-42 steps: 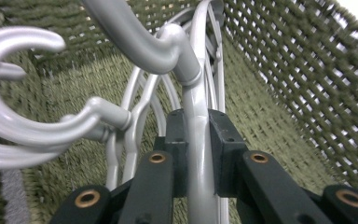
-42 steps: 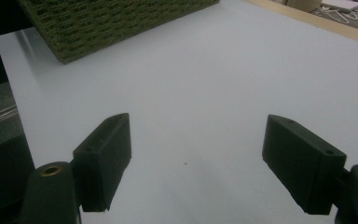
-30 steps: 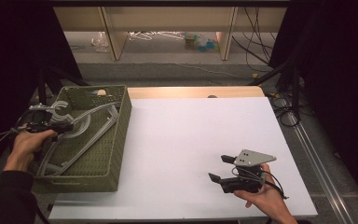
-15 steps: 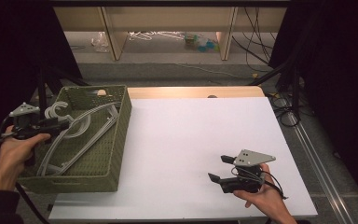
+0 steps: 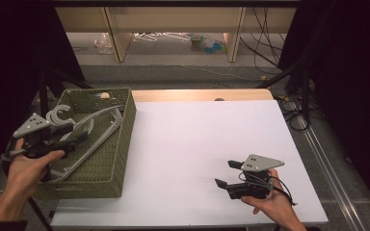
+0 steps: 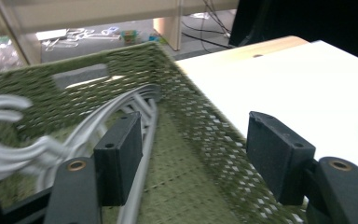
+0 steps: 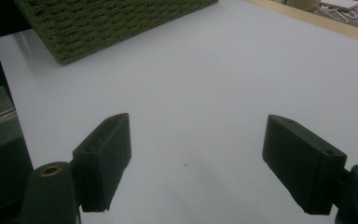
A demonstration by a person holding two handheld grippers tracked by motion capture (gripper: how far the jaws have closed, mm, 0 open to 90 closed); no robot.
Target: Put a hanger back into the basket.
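**Left gripper open above the basket of hangers**

Your left gripper (image 5: 70,139) hangs over the left side of the green basket (image 5: 120,144). Its jaws have just been opening and hold nothing. Your right gripper (image 5: 229,174) rests low over the white table (image 5: 197,139), jaws wide apart and empty.

The left gripper view shows the woven mesh wall (image 6: 200,121) from close. The high view shows the whole basket at the table's left edge.

The white hangers (image 5: 84,127) lie inside the basket, hooks curled toward its left side.
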